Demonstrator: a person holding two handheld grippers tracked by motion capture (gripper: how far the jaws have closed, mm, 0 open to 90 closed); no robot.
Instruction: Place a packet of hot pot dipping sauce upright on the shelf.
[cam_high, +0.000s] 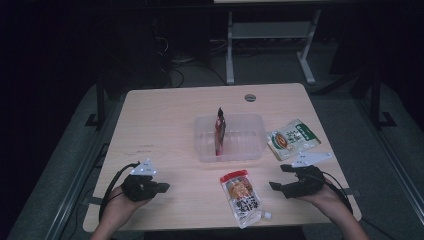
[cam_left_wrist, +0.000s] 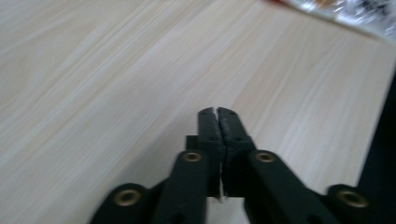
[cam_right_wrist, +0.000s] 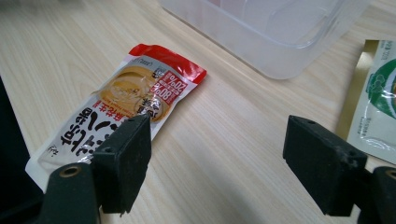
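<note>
A red-and-white spout pouch (cam_high: 242, 196) lies flat near the table's front edge, between my two grippers. My left gripper (cam_high: 162, 188) sits to its left, pointing right, with its jaws shut on nothing (cam_left_wrist: 218, 112); the pouch's edge (cam_left_wrist: 345, 11) shows far ahead of it. To the right of the pouch, my right gripper (cam_high: 279, 177) points left with its jaws open (cam_right_wrist: 219, 140) and nothing between them. The pouch (cam_right_wrist: 135, 98) lies just beyond its left fingertip (cam_right_wrist: 126, 158). A clear plastic container (cam_high: 250, 150) stands mid-table with a red pouch (cam_high: 220, 131) upright inside.
A green pouch (cam_high: 292, 138) lies flat to the right of the container, also seen as the green pouch (cam_right_wrist: 380, 107) beside the container's wall (cam_right_wrist: 280, 46). The wooden table (cam_high: 160, 125) has bare room on its left half. A round grommet (cam_high: 250, 97) sits at the back edge.
</note>
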